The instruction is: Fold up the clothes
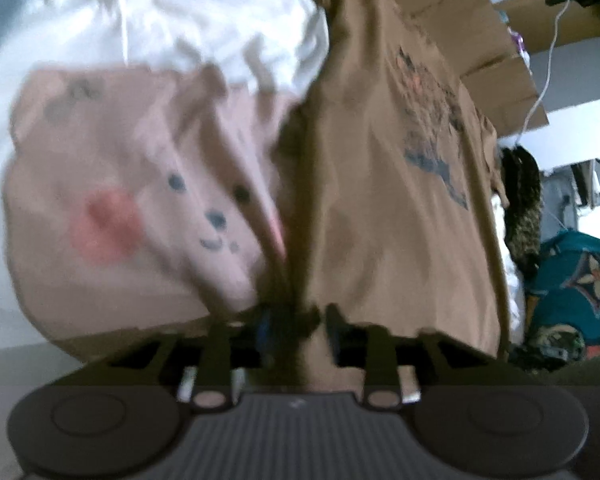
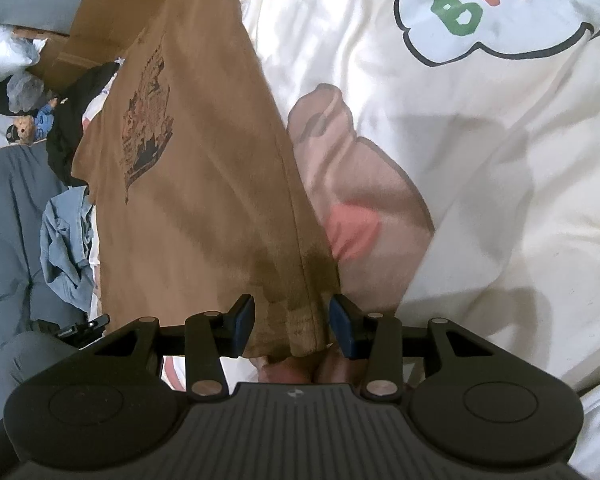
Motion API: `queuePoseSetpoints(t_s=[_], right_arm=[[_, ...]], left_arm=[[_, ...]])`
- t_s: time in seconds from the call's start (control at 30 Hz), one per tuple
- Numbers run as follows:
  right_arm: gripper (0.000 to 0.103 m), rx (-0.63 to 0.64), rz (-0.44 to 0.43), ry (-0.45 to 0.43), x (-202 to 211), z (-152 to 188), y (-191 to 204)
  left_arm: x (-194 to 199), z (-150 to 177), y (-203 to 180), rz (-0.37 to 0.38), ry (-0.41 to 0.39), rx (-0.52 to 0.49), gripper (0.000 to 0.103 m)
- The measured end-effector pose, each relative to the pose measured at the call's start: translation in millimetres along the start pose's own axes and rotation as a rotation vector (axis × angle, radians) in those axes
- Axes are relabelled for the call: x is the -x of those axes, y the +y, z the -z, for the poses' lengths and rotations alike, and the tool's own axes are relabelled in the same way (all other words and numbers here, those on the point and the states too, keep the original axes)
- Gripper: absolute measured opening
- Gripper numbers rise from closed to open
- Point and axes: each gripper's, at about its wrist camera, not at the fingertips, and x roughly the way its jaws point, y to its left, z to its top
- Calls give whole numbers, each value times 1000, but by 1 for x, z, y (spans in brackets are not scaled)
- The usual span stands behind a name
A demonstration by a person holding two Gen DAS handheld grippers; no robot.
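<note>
A brown T-shirt (image 1: 380, 220) with a dark print lies stretched out on a white bedspread (image 1: 220, 32) that bears a pink bear drawing. The left wrist view is blurred. In it my left gripper (image 1: 298, 322) sits at the shirt's near hem, with a dark bunch of cloth filling the narrow gap between its fingers. Folds in the shirt run toward that pinch. In the right wrist view the brown T-shirt (image 2: 188, 220) reaches my right gripper (image 2: 292, 320). It stands open, the hem lying loose between its blue pads (image 2: 342, 328).
The white bedspread (image 2: 460, 160) with coloured letters spreads to the right. A cardboard box (image 2: 100, 20) stands beyond the shirt. Blue clothes (image 2: 64, 240), a dark garment (image 2: 76, 120) and a small teddy toy (image 2: 24, 130) lie on the left. A teal patterned cloth (image 1: 576, 280) lies at the right.
</note>
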Motion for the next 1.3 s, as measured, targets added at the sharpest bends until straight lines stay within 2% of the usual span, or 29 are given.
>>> queuePoseSetpoints(t_s=[0.03,0.1,0.13,0.2,0.23,0.27,0.33,0.53,0.63,0.7,0.73,0.77,0.83,0.9,0.93,0.97,1.03,1.1,1.3], right_arm=[[49,2,4,1,0,0,-1],[49,5,6,2,0,-1,-1],[49,8,7,2,-1,-1,-1],[48,27,14,3,-1,0,2],[44,39,18,4,-1,0,3],[31,50,24,7,0,0,4],[12,70,37,17,2,1,5],[8,90,1,8,16,1,5],[12,89,45,16,14,-1,4],[28,88,71,30,11,-1,5],[49,85,77,36,9,-1,5],[56,80,67,36,7,-1,5],[56,71,35,39,3,-1,6],[56,79,44,44,-3,-1,9],[54,87,54,47,-5,0,10],[35,96,67,54,-7,1,11],[7,115,95,60,-10,2,12],[7,124,89,41,-4,3,12],[6,97,-40,-28,27,3,5]], left_arm=[[-2,2,-1,-2,18,-11,31],[-4,6,-1,-14,37,-16,7],[-3,8,0,-12,39,-15,3],[0,12,1,-7,31,-19,2],[2,13,1,-6,22,-23,2],[5,14,1,-3,14,-25,2],[10,16,1,5,-2,-26,2],[32,18,8,46,-37,-16,2],[28,19,12,40,-12,10,2],[24,20,16,24,-7,29,3],[22,21,18,22,-6,45,3],[21,24,20,18,-4,53,3],[17,27,19,-5,5,51,4],[16,30,20,-10,13,48,4],[15,31,19,-10,13,44,3],[15,31,18,-10,13,40,3],[17,32,17,-12,11,31,3],[20,32,16,-12,9,21,2],[36,34,16,7,-1,-5,2]])
